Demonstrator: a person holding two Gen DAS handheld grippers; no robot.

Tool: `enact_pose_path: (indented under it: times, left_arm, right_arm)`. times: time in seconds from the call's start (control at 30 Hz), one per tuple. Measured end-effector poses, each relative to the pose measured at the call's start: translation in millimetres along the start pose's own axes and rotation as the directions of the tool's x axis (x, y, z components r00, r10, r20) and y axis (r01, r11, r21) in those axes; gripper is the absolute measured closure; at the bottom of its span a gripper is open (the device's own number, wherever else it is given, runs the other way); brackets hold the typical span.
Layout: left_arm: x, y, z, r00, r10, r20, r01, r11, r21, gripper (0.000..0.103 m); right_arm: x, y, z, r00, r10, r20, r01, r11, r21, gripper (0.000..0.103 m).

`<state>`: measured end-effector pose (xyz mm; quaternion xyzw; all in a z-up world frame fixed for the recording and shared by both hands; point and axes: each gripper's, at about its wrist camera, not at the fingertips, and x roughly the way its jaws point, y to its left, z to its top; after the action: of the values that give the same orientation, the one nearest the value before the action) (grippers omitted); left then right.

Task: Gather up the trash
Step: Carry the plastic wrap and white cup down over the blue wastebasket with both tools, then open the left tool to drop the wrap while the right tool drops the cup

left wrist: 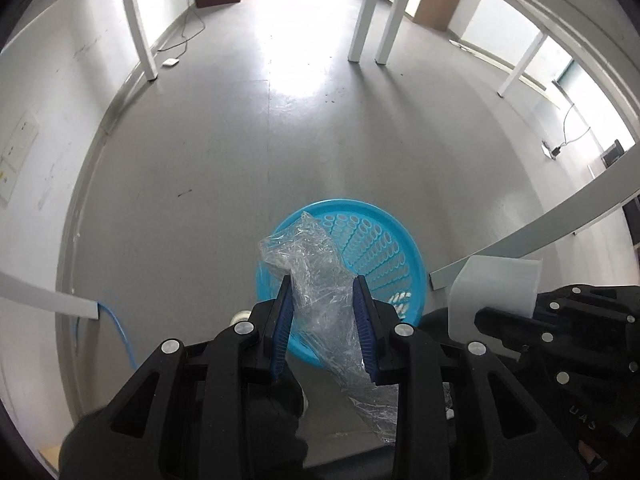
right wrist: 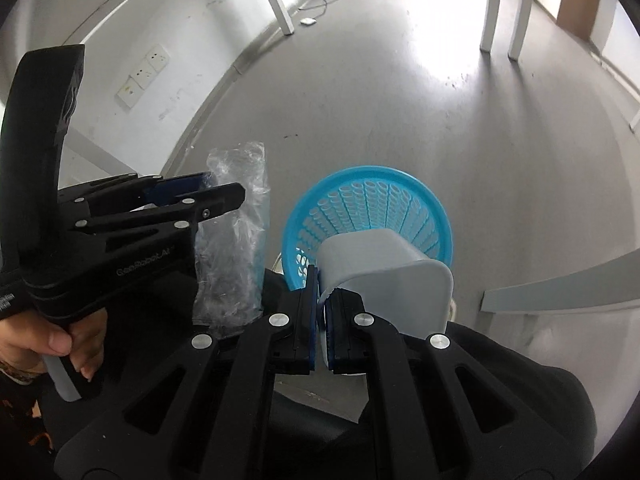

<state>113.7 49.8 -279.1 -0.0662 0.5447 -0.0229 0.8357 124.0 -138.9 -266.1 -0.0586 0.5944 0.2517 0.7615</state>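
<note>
black left gripper (left wrist: 324, 316), its blue-padded fingers (left wrist: 282, 332) partly apart and pressed on either side of a crumpled sheet of clear plastic wrap (left wrist: 320, 280), hangs pointing steeply down over a round, sky-blue perforated plastic basket (left wrist: 384, 248) on the grey floor (left wrist: 200, 160). beside it, the black right gripper (right wrist: 321, 316) has its fingers (right wrist: 310, 320) closed tight on the thin rim of a pale, translucent white plastic cup (right wrist: 396, 280), which sits tilted just above the basket's near edge in the right wrist view. a person's hand (right wrist: 60, 340) grips the left tool's handle at lower left of that view. white table legs (left wrist: 362, 12) stand well beyond the basket, and a blue cable (left wrist: 120, 332) trails along the floor near the white wall (left wrist: 60, 100) at left.
</note>
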Motion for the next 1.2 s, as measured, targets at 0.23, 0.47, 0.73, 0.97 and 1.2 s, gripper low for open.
enact_pose_path:
  times: [0.23, 0.47, 0.73, 0.97, 1.2]
  left_arm:
    - [31.8, -6.1, 8.7, 0.999, 0.011, -0.039, -0.011, 1.000, 0.005, 0.074]
    - [62.8, -4.0, 22.0, 0.992, 0.055, -0.110, -0.056, 0.998, -0.010, 0.074]
    - [82.5, -5.0, 30.1, 0.987, 0.075, -0.139, -0.071, 0.997, 0.032, 0.074]
    - [95.6, -7.2, 35.1, 0.981, 0.096, -0.167, -0.089, 0.995, 0.044, 0.072]
    - [96.6, 2.1, 41.1, 0.982, 0.051, -0.180, -0.052, 0.999, -0.003, 0.051]
  right_arm:
    - [34.2, -14.9, 14.0, 0.998, -0.015, -0.067, 0.018, 0.999, 0.050, 0.100]
    - [62.1, -23.5, 17.7, 0.994, -0.021, -0.111, 0.030, 0.996, 0.088, 0.100]
    - [94.6, -44.5, 31.7, 0.987, 0.018, -0.158, 0.009, 0.985, 0.172, 0.100]
    - [106.5, -48.6, 34.3, 0.985, 0.015, -0.170, 0.017, 0.983, 0.185, 0.100]
    - [107.0, -60.6, 34.1, 0.989, 0.020, -0.149, 0.015, 0.973, 0.229, 0.066]
